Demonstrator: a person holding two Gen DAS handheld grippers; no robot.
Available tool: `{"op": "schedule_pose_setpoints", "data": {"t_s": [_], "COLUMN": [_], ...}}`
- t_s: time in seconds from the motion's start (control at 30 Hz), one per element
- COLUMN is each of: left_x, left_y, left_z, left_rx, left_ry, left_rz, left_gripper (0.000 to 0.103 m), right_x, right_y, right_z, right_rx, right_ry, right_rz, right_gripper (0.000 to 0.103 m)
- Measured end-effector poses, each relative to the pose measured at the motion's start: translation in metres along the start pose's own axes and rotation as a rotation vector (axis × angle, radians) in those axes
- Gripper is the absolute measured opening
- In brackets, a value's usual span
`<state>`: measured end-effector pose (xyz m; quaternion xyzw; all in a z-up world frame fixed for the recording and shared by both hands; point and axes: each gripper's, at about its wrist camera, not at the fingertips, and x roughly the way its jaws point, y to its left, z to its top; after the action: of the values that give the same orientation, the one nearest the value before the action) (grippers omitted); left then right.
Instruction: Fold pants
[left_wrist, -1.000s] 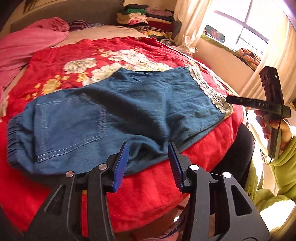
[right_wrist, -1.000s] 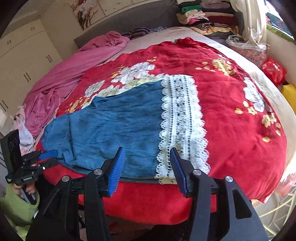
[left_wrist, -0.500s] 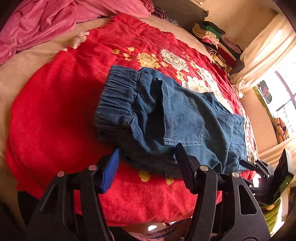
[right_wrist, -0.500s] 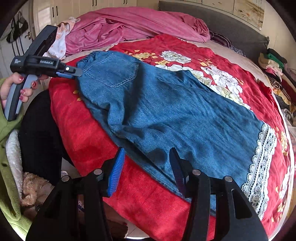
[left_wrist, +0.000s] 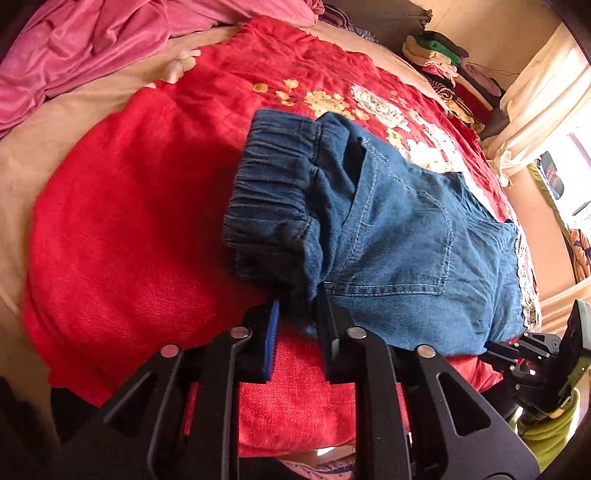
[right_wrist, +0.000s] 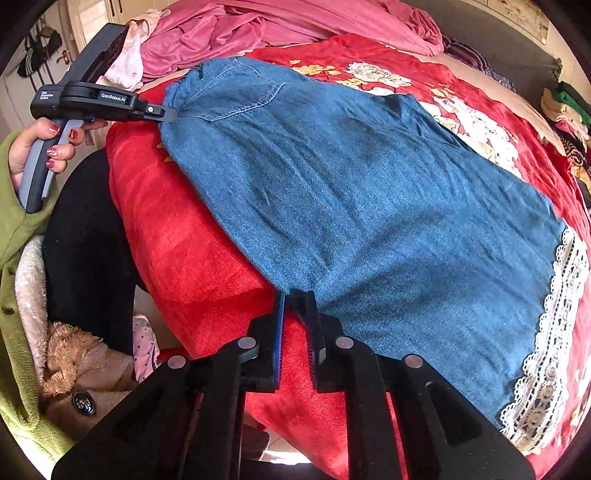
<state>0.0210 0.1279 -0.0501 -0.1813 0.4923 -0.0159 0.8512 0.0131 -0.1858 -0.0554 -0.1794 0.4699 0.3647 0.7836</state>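
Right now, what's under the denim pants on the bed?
The pants lie on a red floral blanket, which shows all around them. Whatever the denim covers is hidden. Left gripper and right gripper pinch the near edge.

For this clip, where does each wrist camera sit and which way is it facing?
Left wrist view: rides the left gripper, clamped on the waistband end of the pants, looking along them toward the lace hem; the right gripper shows far right.
Right wrist view: rides the right gripper, pinching the near edge of the pants, looking toward the waistband; the left hand and left gripper show upper left.
Shared: pants, red floral bedspread, pink blanket.
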Motion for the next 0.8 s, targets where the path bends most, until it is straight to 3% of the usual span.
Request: {"op": "schedule_pose_setpoints", "data": {"t_s": [0.13, 0.3, 0.4, 0.6, 0.7, 0.8], "left_x": [-0.017, -0.067, -0.075, -0.013, 0.023, 0.054], "left_y": [0.005, -0.002, -0.032, -0.120, -0.140, -0.136], "left_z": [0.003, 0.007, 0.010, 0.018, 0.017, 0.015], "left_rx": [0.011, 0.057, 0.147, 0.312, 0.349, 0.360], "left_ry": [-0.031, -0.146, -0.205, -0.092, -0.033, 0.010], "left_rz": [0.032, 0.128, 0.082, -0.062, -0.046, 0.008], "left_gripper": [0.037, 0.041, 0.041, 0.041, 0.041, 0.041], "right_x": [-0.032, -0.070, -0.073, -0.059, -0.044, -0.039], "right_y": [-0.013, -0.054, -0.080, -0.121, -0.137, -0.137], "right_z": [-0.002, -0.008, -0.012, -0.024, -0.045, -0.056], "right_rx": [0.072, 0.201, 0.278, 0.408, 0.480, 0.475], "right_ry": [-0.082, -0.193, -0.197, -0.148, -0.077, -0.104], "right_rz": [0.056, -0.076, -0.149, -0.198, -0.204, -0.200], "right_gripper": [0.016, 0.031, 0.034, 0.040, 0.040, 0.041]}}
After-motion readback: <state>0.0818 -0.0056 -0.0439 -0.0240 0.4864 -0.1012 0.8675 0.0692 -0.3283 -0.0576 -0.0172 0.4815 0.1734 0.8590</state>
